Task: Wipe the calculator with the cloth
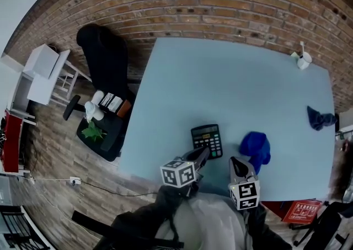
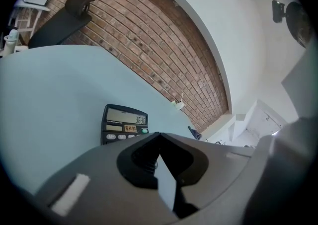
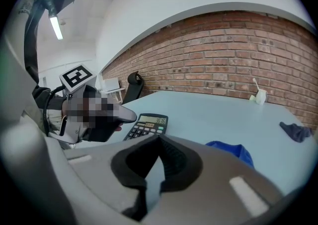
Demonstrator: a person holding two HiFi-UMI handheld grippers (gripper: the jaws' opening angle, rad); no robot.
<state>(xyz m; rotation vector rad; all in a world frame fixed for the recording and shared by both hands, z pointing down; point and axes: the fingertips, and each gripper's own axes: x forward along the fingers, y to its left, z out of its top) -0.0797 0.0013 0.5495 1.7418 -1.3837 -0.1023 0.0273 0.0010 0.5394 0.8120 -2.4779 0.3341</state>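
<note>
Head view: looks down on the calculator [image 1: 207, 139], flat and keys-up on the table [image 1: 231, 78], close to the near edge. Display end turned away from the person, keys toward them, as for reading. Long axis near-to-far, skewed a little. Digits lit on the display in the left gripper view.

Just right of the calculator, apart from it: the cloth [image 1: 255, 148], blue, bunched in a heap, gripped by nothing.

At the calculator's near left corner: the left gripper [image 1: 203, 153], jaws pressed together on nothing. Perhaps touching the case, though hard to tell from above. Probably put there to pin the calculator against sliding under a wipe.

Between calculator and cloth, on the near side: the right gripper [image 1: 235, 161], jaws likewise closed and empty, angled down at the table. Within easy reach of the cloth, which would explain the spot.

Well beyond the calculator to the right: a dark rag [image 1: 320, 117], loose near the table's edge.

Fits two stages equally: cloth waiting to be picked up for the wipe, or cloth laid down again with the wipe over. No smear or shine on the keys clear enough to settle it.
</note>
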